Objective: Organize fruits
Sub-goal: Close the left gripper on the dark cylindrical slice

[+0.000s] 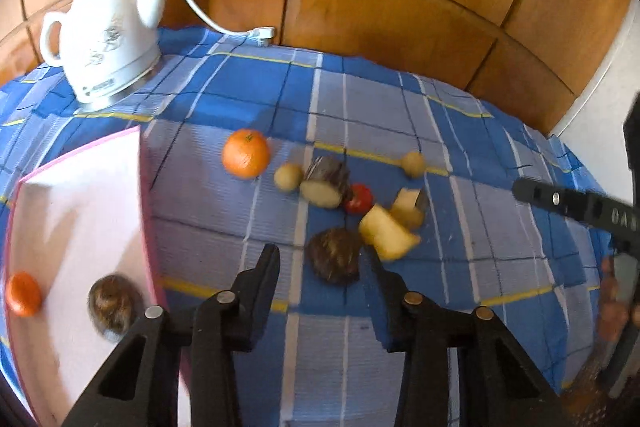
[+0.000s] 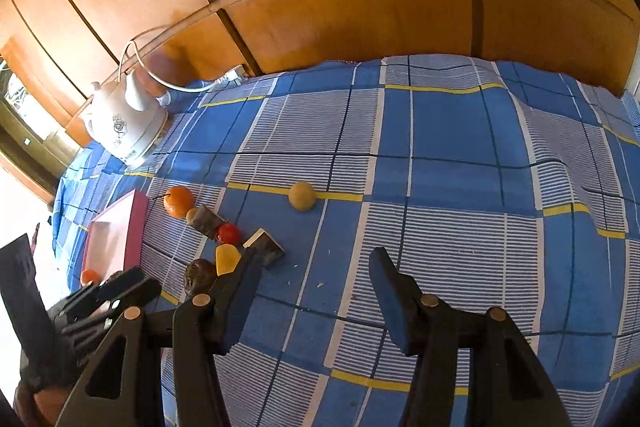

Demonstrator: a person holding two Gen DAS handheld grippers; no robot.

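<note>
The white kettle (image 1: 106,39), upper left, bears unreadable print. Fruits cluster mid-frame on the checked cloth (image 1: 360,99): an orange (image 1: 245,153), stem up, and a brown fruit (image 1: 335,255). The left gripper (image 1: 324,259) and right gripper (image 2: 316,263) are both spread, empty.

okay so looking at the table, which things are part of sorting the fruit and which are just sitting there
Part of the job: orange, red fruit, brown fruit, yellow wedge, pink box already holding two fruits, left gripper.

Just lying about: white kettle, its cord, checked cloth.
</note>
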